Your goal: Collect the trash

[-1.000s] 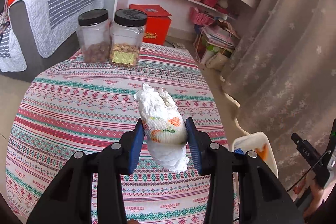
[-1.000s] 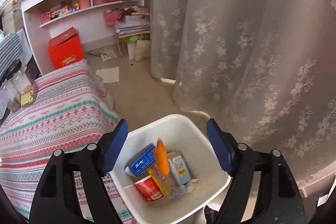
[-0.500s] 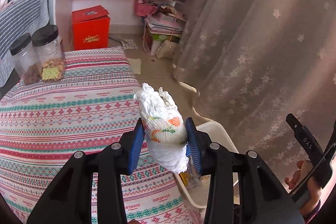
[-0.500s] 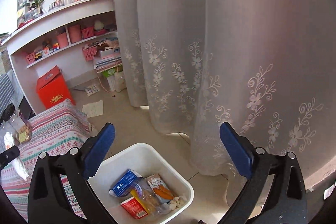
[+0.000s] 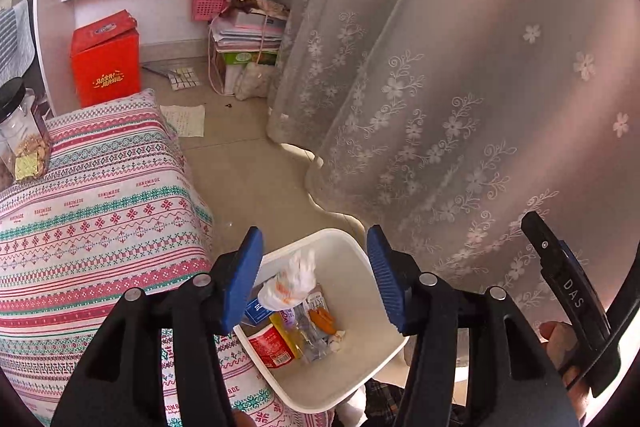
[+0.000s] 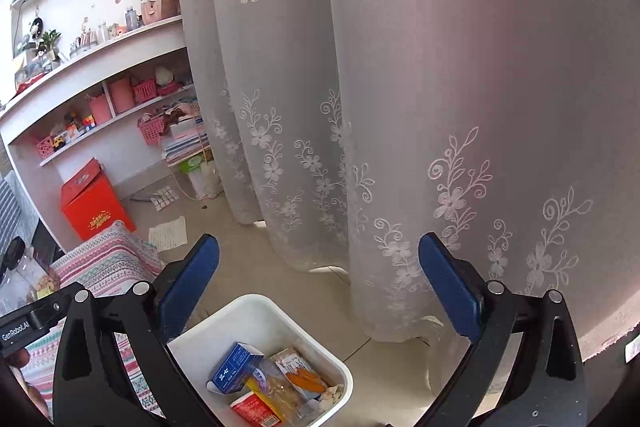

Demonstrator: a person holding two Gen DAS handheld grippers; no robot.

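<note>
A lace curtain (image 5: 460, 99) hangs behind the white bin (image 5: 360, 359), which stands beside the patterned surface (image 5: 92, 219); the left tongs (image 5: 314, 275) have just been opening, the crumpled tissue (image 5: 290, 281) loose between them over the bin; the right tongs (image 6: 318, 281) are spread wide, empty.

A crumpled white tissue wad with orange print (image 5: 291, 283) drops, blurred, into the white plastic bin (image 5: 352, 247) of wrappers.
</note>
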